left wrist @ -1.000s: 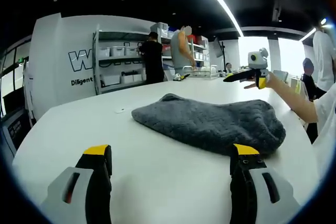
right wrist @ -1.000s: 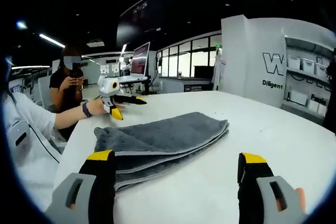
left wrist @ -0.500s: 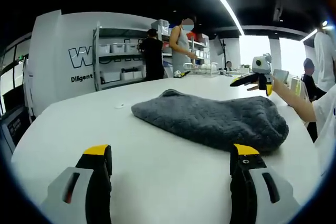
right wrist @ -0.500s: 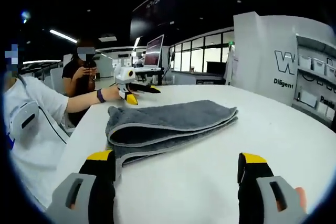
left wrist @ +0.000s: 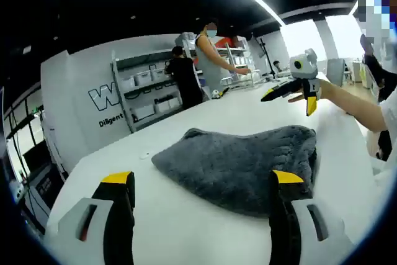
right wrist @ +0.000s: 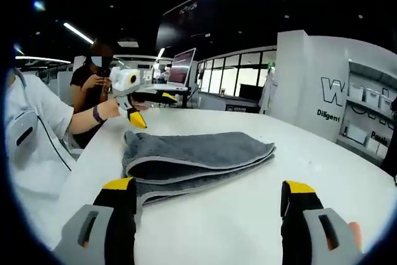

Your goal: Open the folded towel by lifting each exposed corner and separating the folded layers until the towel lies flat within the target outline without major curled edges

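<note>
- The folded grey towel (right wrist: pixel 195 159) lies on the white desk (right wrist: pixel 298 172), layers stacked, ahead of both grippers.
- Left gripper (left wrist: pixel 196 189): jaws spread wide, empty, hovering above the desk before the towel (left wrist: pixel 239 166).
- Right gripper (right wrist: pixel 208 195): jaws wide apart, empty, clear of the towel.
- Since 0.5 s ago, the left gripper view has rolled and the towel sits closer to its jaws.

Folded towel (left wrist: pixel 242 166) on table (left wrist: pixel 173 228), shelves (left wrist: pixel 149 88) behind.
</note>
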The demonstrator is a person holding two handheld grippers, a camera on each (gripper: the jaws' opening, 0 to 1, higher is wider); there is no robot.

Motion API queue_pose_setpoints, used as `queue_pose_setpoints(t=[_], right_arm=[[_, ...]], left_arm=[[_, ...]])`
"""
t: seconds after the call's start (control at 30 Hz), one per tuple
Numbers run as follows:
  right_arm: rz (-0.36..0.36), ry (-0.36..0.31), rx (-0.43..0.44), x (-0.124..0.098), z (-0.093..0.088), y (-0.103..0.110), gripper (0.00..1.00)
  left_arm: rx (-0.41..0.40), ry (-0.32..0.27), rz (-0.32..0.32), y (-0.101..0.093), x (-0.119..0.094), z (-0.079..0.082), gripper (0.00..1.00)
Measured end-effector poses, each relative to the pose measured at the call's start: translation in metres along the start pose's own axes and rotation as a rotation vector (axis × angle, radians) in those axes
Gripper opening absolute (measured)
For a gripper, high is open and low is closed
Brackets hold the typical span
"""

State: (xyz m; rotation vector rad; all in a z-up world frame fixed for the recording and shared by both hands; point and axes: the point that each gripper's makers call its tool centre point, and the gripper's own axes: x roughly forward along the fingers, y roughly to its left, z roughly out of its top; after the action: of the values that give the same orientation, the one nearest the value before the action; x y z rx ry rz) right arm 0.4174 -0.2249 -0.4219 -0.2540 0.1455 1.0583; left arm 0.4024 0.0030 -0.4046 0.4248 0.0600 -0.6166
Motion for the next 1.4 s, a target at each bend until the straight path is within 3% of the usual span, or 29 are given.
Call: queue_pose_setpoints(t=[0.07,0.23,0.37,0.47,0.73,0.9,1.1,1.4], right_arm=[[-0.013,-0.019,0.008,-0.003,0.003,-0.003,0.99],[-0.030,-0.054,0.029,-0.007,0.008,-0.008,0.99],[-0.036,-0.055,0.027,-0.007,0.008,-0.004,0.99],[-0.036,-0.054,0.029,-0.007,0.008,0.000,0.99],[-0.030,-0.059,0.028,-0.007,0.008,0.004,0.99],[-0.028,-0.049,0.037,-0.007,0.006,-0.001,0.99],[-0.022,-0.031,0.033,-0.006,0.004,-0.004,0.99],[-0.022,-0.020,0.032,-0.004,0.001,-0.002,0.99]], left_arm=[[0.021,-0.013,0.025,-0.016,-0.004,0.013,0.87],[0.094,-0.031,0.011,-0.060,-0.001,0.033,0.80],[0.262,-0.023,0.075,-0.077,0.005,0.041,0.76],[0.368,-0.018,0.085,-0.094,0.007,0.043,0.74],[0.584,-0.014,0.095,-0.133,0.011,0.045,0.57],[0.764,0.004,0.108,-0.152,0.014,0.044,0.46],[0.793,0.064,0.016,-0.170,0.028,0.029,0.38],[0.827,0.077,0.041,-0.164,0.036,0.039,0.26]])
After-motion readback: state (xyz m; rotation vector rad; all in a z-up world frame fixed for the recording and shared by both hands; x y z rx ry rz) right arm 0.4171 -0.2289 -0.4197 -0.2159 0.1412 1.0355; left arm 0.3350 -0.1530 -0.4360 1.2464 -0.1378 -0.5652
